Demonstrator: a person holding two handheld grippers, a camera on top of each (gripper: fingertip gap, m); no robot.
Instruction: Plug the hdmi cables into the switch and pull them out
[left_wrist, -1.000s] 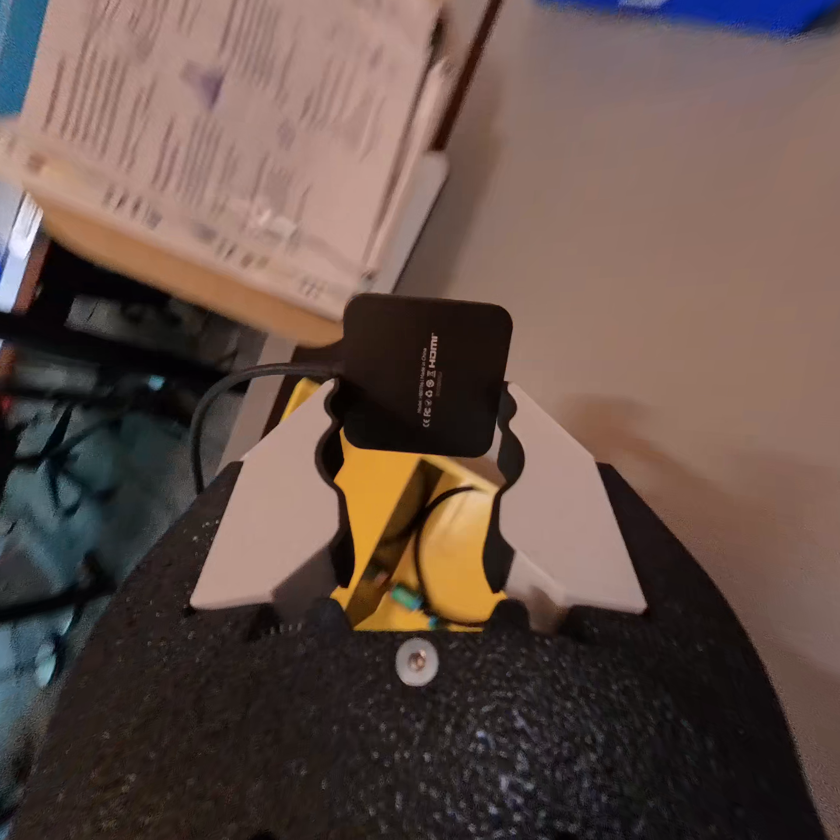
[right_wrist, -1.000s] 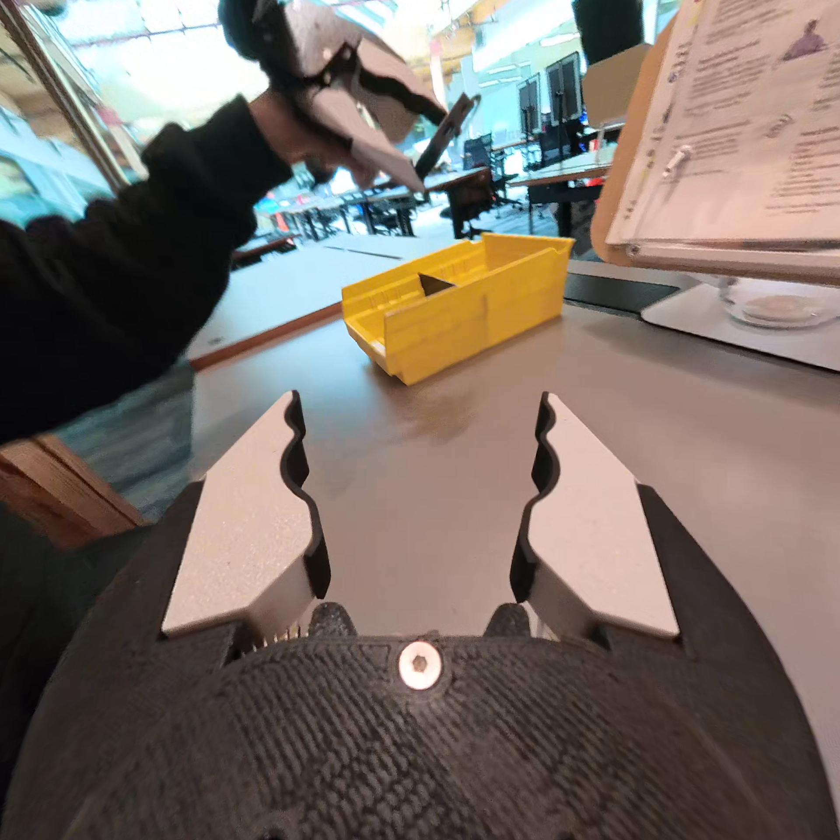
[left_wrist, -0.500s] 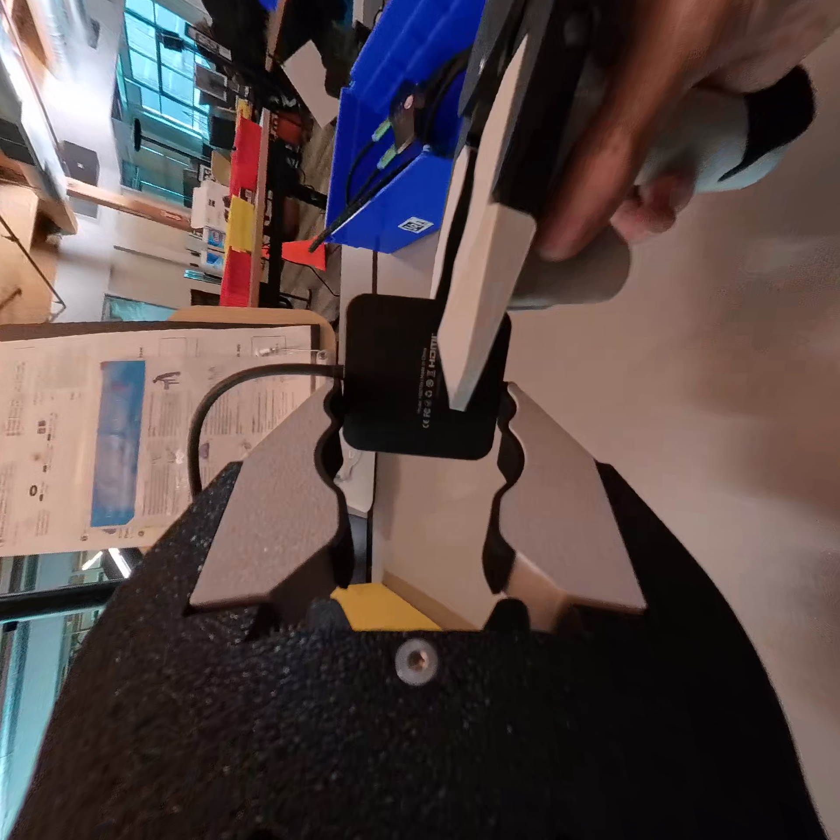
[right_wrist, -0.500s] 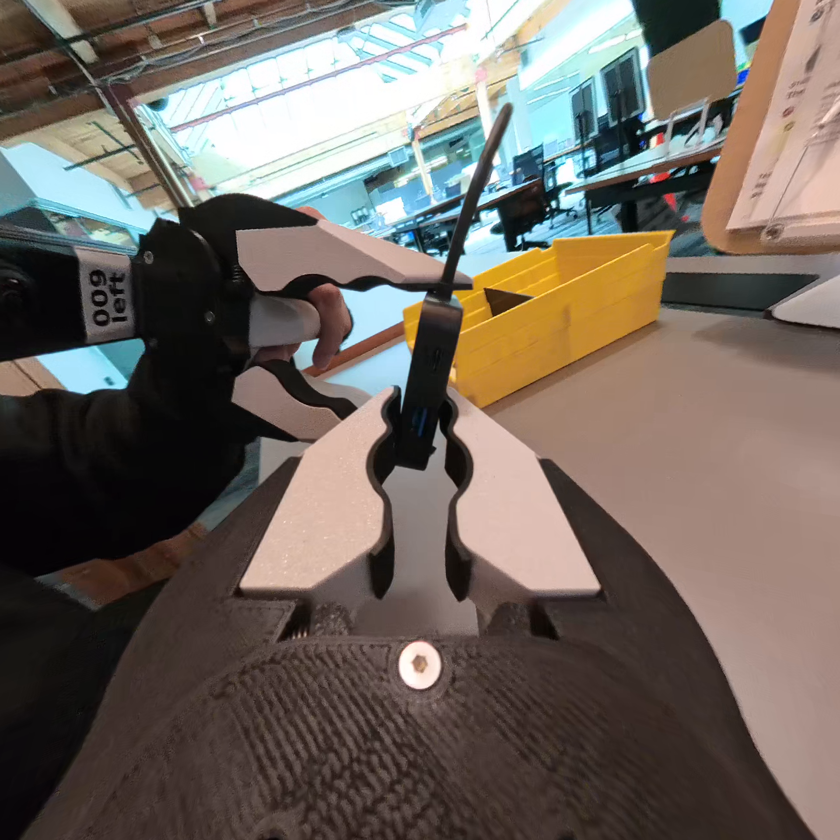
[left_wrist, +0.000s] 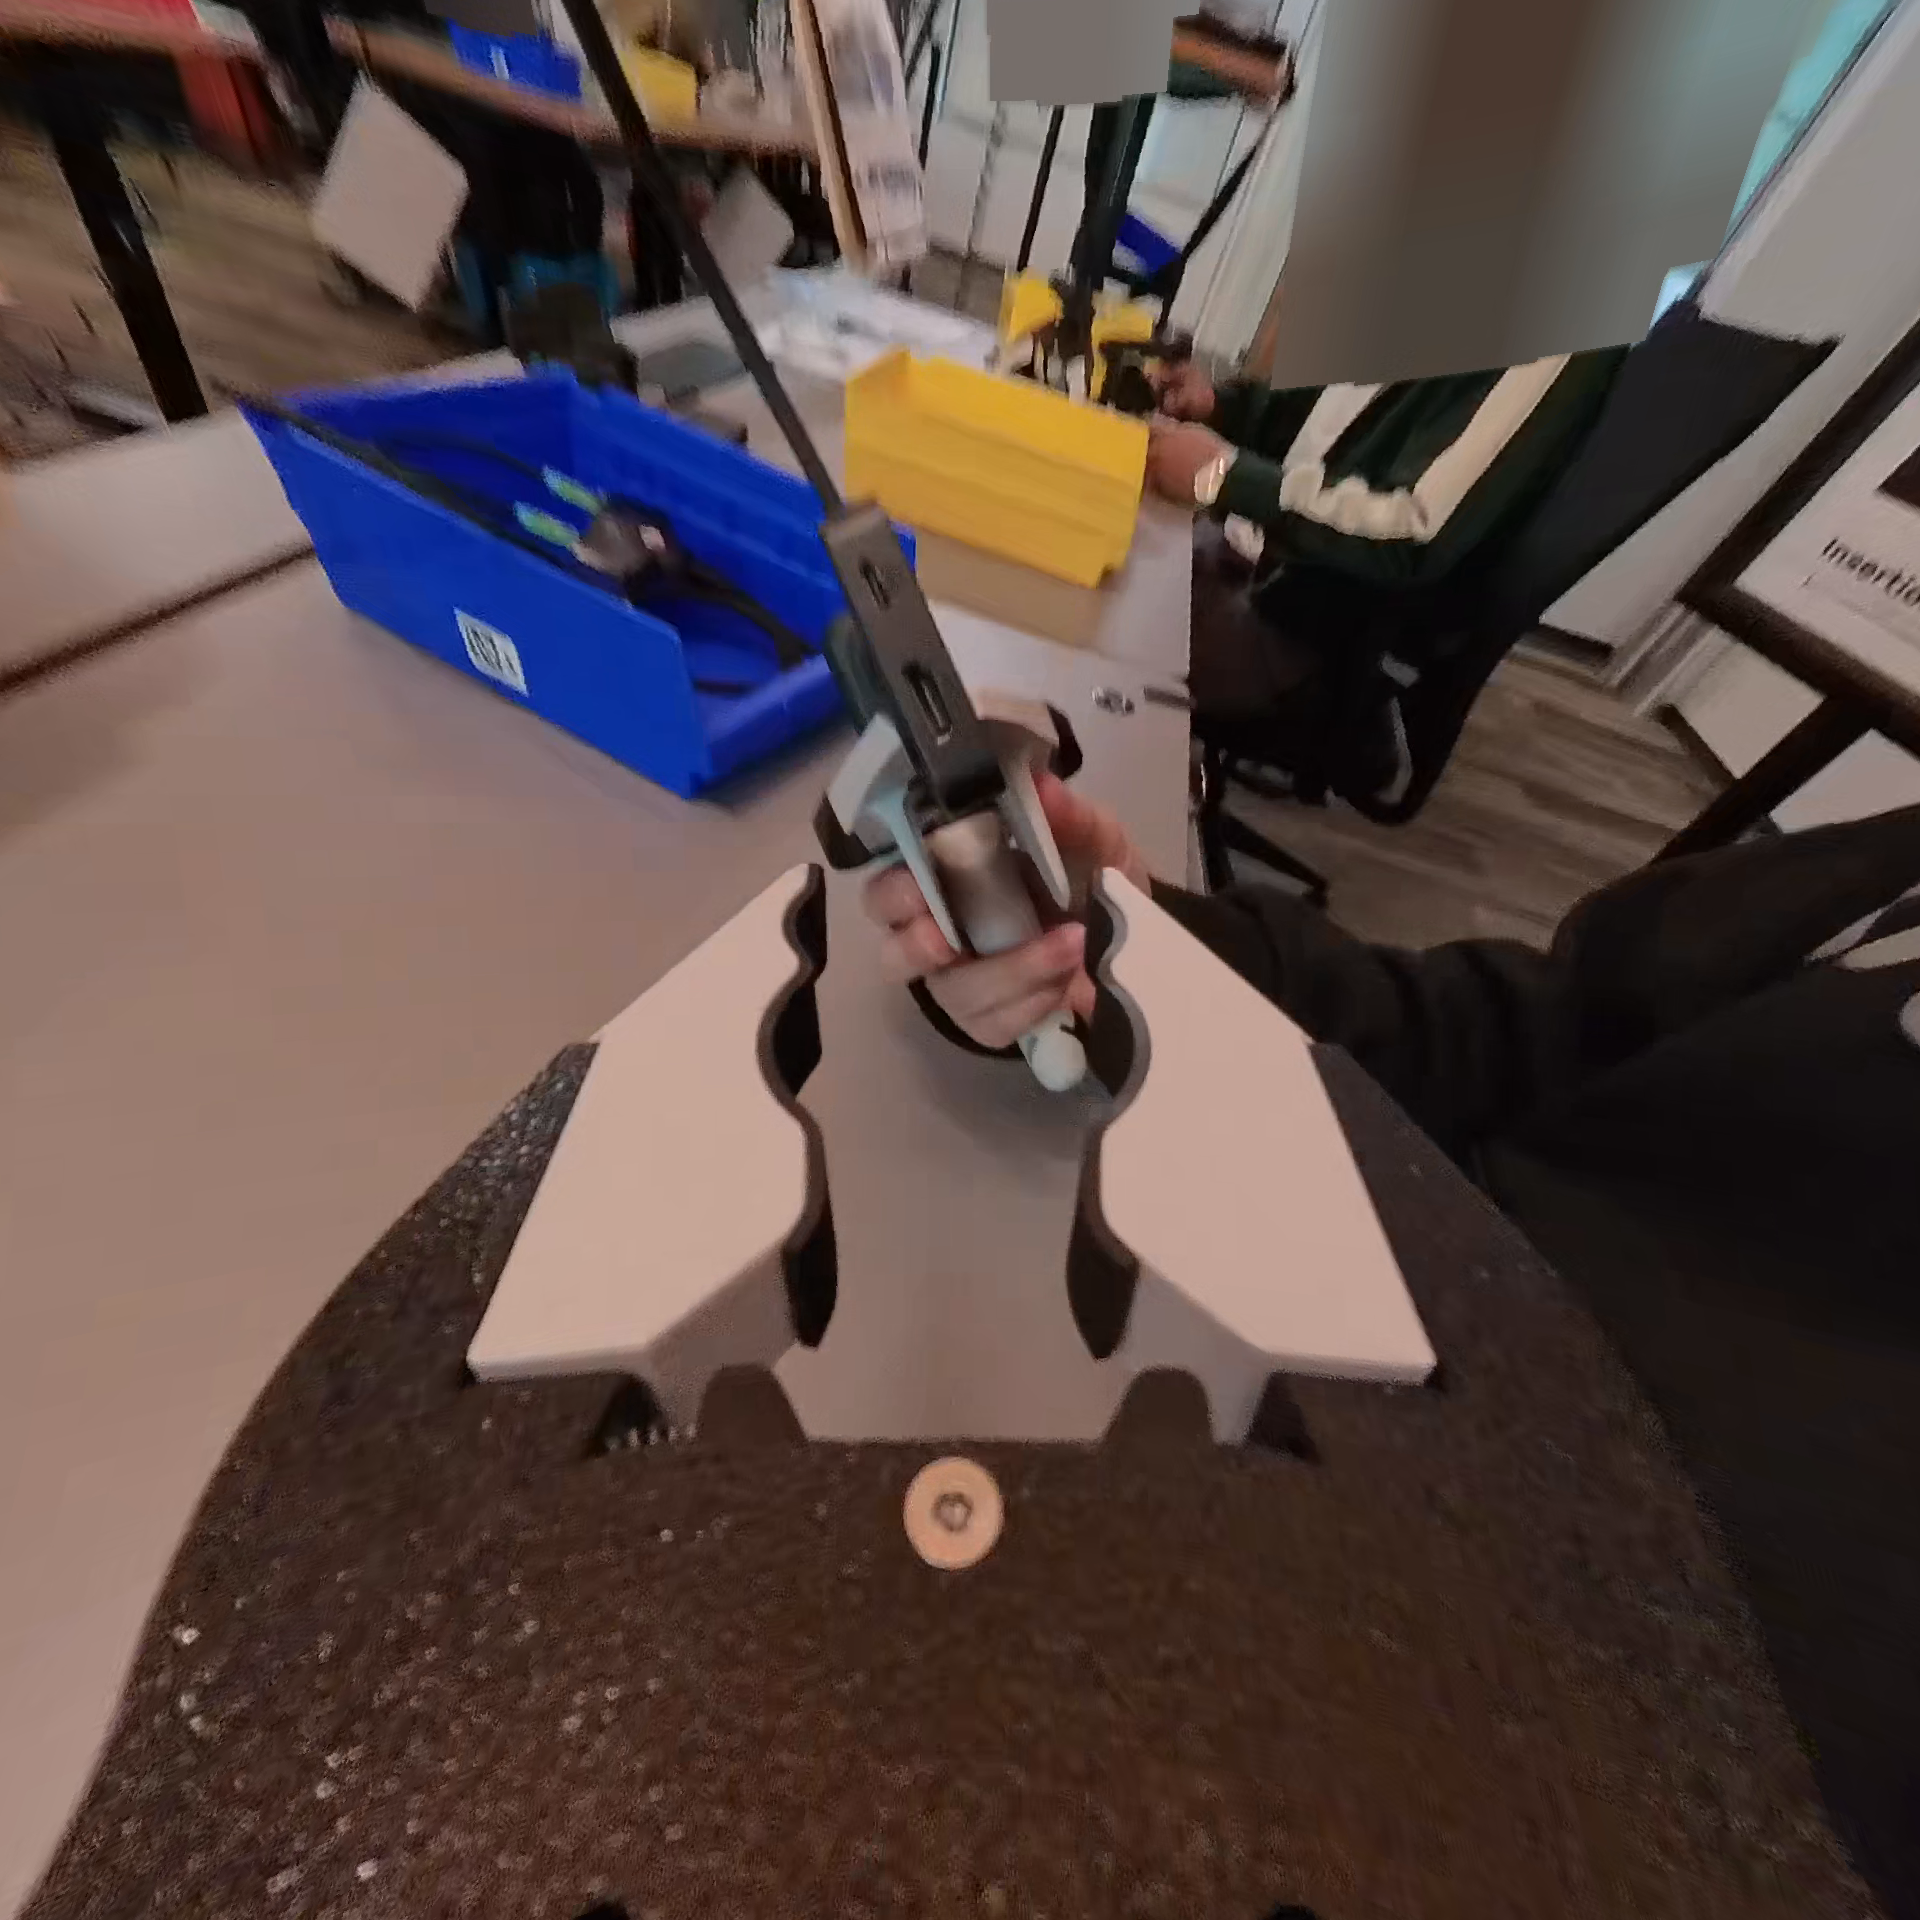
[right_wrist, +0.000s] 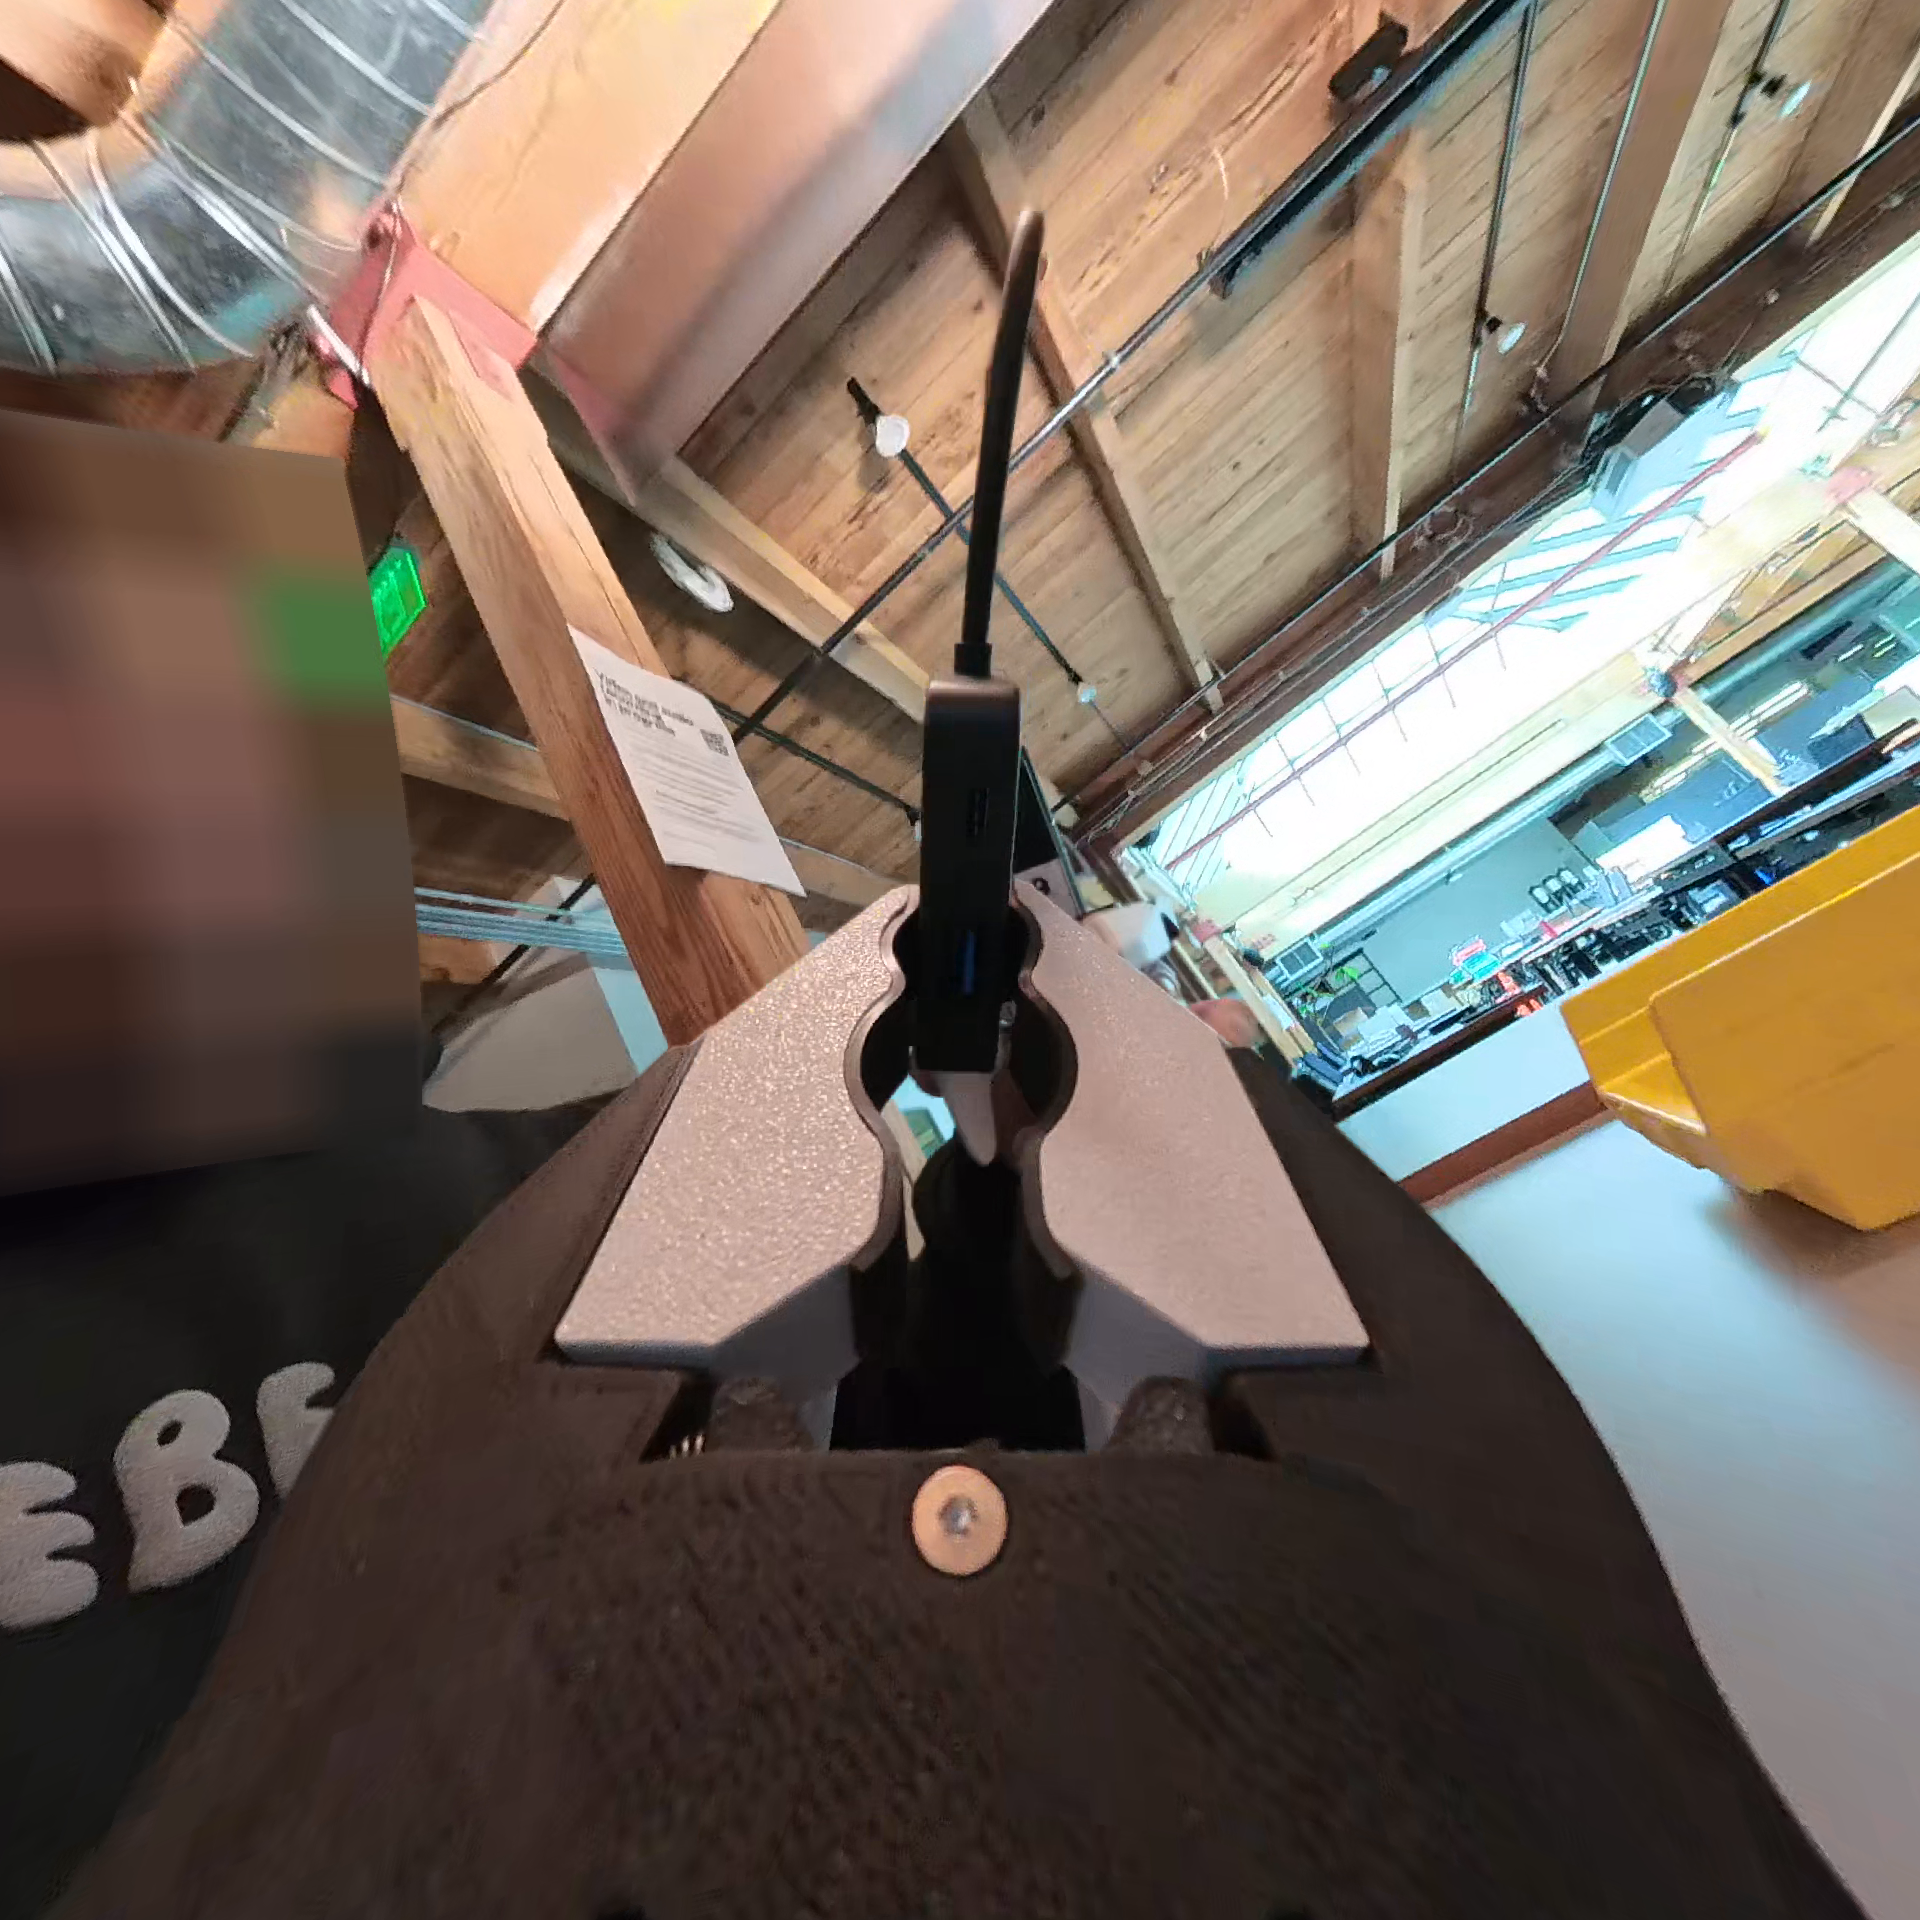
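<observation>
The black switch (right_wrist: 964, 873) stands edge-on between my right gripper's (right_wrist: 961, 935) fingers, which are shut on its lower end. Its thin black cable (right_wrist: 987, 436) rises from its top. In the left wrist view the switch (left_wrist: 899, 665) shows its ports, held upright above the grey table (left_wrist: 312, 935) by the right gripper (left_wrist: 940, 758) in a person's hand. My left gripper (left_wrist: 961, 925) is open and empty, a short way from the switch and pointing at it. Black HDMI cables (left_wrist: 623, 540) lie in a blue bin (left_wrist: 582, 644).
A yellow bin (left_wrist: 987, 468) stands behind the blue one, near the table's far edge. Another yellow bin (right_wrist: 1766, 1039) sits on the table at the right of the right wrist view. A seated person's sleeve (left_wrist: 1351, 488) is beyond the table.
The left gripper let go of the switch, opened and drew back to face it. The right gripper closed on the switch and tilted it upward.
</observation>
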